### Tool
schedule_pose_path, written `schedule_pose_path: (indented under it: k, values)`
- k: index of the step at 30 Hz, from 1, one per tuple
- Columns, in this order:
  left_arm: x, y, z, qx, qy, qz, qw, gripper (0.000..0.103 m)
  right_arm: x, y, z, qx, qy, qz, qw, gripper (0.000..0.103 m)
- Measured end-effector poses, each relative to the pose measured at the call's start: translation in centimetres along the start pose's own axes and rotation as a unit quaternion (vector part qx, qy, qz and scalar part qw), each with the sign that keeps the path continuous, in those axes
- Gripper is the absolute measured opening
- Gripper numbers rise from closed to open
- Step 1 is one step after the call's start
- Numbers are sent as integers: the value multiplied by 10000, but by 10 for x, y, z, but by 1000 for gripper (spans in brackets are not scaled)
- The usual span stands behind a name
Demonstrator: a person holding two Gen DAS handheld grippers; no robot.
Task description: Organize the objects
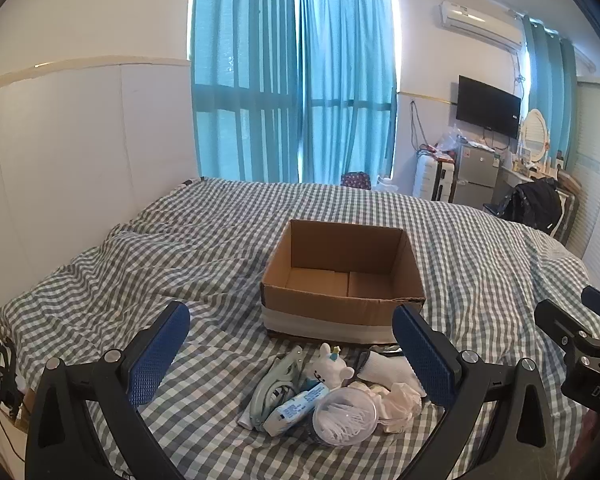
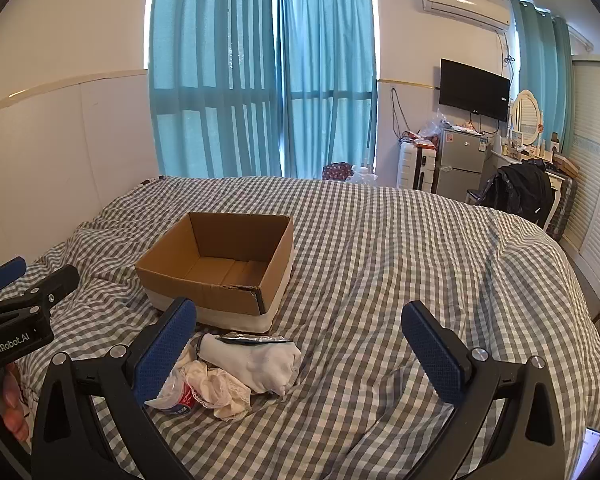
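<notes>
Left wrist view: my left claw [image 1: 291,356] gapes empty. Heaped items at 6 o'clock: cotton-swab tub [image 1: 346,416], bunny toy [image 1: 332,368]; cardboard box [image 1: 342,304] at 12. Risk: snagging neighbours.

Right wrist view: my right claw [image 2: 299,350] gapes empty; white sock [image 2: 260,362] at 9. Risk: pinching bedspread [image 2: 380,248].

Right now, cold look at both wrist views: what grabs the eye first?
The open cardboard box in the middle of the checked bed cover, with nothing visible inside. Just in front of it, a small heap: a white toy bunny, a round tub of cotton swabs and a white sock. Behind, bright teal curtains fill the far wall.
</notes>
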State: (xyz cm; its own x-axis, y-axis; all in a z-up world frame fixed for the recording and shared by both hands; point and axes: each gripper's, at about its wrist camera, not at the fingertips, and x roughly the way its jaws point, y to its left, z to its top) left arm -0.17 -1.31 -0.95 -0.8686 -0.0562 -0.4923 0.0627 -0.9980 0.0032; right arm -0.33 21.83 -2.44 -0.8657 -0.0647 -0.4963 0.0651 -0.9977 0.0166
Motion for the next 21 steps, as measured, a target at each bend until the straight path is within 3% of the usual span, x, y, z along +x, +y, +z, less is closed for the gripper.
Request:
schedule_pose_path:
  k: [21]
  values:
    - [-7, -1, -6, -14, -7, 9, 10000, 103, -4, 3, -3, -81, -11, 80, 9999, 103]
